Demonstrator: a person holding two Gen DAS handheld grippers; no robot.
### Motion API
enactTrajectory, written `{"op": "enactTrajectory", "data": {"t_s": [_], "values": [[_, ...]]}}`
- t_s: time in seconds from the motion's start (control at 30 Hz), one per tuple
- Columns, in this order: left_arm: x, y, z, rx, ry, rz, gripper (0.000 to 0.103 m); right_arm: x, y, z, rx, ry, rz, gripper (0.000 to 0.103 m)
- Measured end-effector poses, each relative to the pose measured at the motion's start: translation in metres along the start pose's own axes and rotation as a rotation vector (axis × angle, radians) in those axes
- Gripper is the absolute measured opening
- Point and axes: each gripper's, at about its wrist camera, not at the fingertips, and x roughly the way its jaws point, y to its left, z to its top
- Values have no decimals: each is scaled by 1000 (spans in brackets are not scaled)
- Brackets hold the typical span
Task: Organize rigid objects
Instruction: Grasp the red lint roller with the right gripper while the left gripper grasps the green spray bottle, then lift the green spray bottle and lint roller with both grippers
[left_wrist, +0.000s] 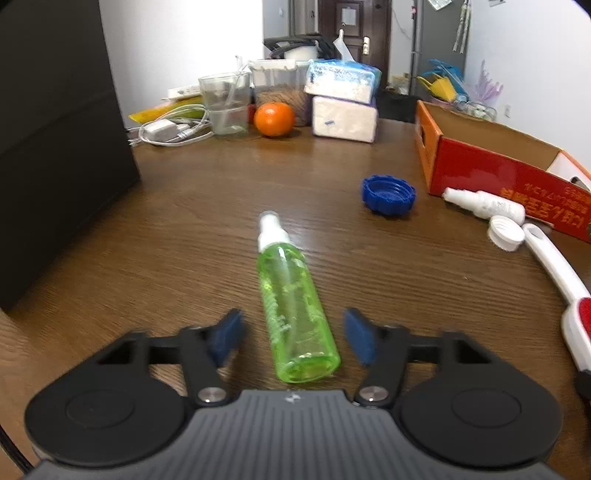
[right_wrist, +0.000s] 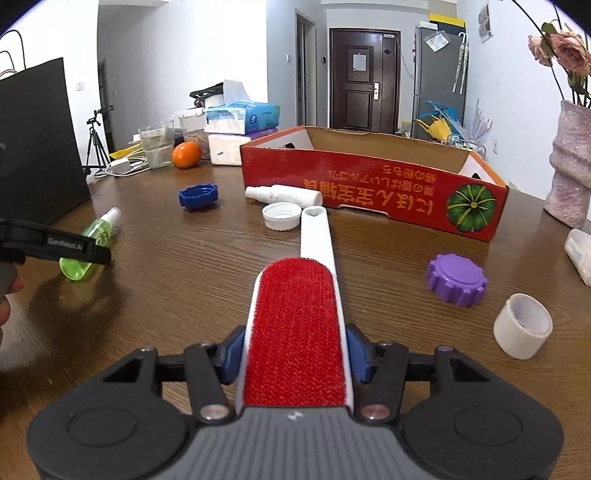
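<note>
On the brown wood-grain table (left_wrist: 207, 206), a translucent green plastic spray bottle with a white nozzle (left_wrist: 291, 295) is seen lying on its side, nozzle pointing far. Its base end lies between the blue pads of the left gripper (left_wrist: 293, 338), and a clear gap is visible on each side, so the pads stand spread and apart from the bottle, with nothing pinched.

The right gripper (right_wrist: 295, 354) is pressed against both edges of a white-framed lint brush with a red velvet face (right_wrist: 295, 328); the head is pinched between the blue pads, and the long white handle is stretched away toward the far side, its tip just beside a white ribbed screw cap (right_wrist: 282, 216). Just beyond that cap, a small white spray bottle (right_wrist: 284, 194) is laid against the near wall of an open red-and-orange cardboard box printed with a green pumpkin (right_wrist: 373, 192).

A blue ribbed plastic lid (right_wrist: 197, 197) is placed to the left of the box. To the right of the brush, a purple ribbed plastic lid (right_wrist: 456, 279) and, nearer, a white roll of tape (right_wrist: 522, 326) are set on the table. At the far left, an orange fruit (right_wrist: 186, 154) is seen beside stacked tissue packs (right_wrist: 240, 129).
</note>
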Motion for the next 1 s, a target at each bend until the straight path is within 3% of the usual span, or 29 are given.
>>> {"op": "enactTrajectory", "data": {"t_s": [0.03,0.13,0.6,1.0], "values": [[-1,0,0,1,-5,-1,38,0,1,0,0,0,3,55],[-2,1,-2,-5,-13,-2,32,1,4,1,-5,0,19,55],[-21,-4,-16,20,-57,-12,32,-3,11,-1,33,-13,51,55],[-42,-3,-23,32,-78,-19,32,-16,10,-2,55,-80,10,55]]}}
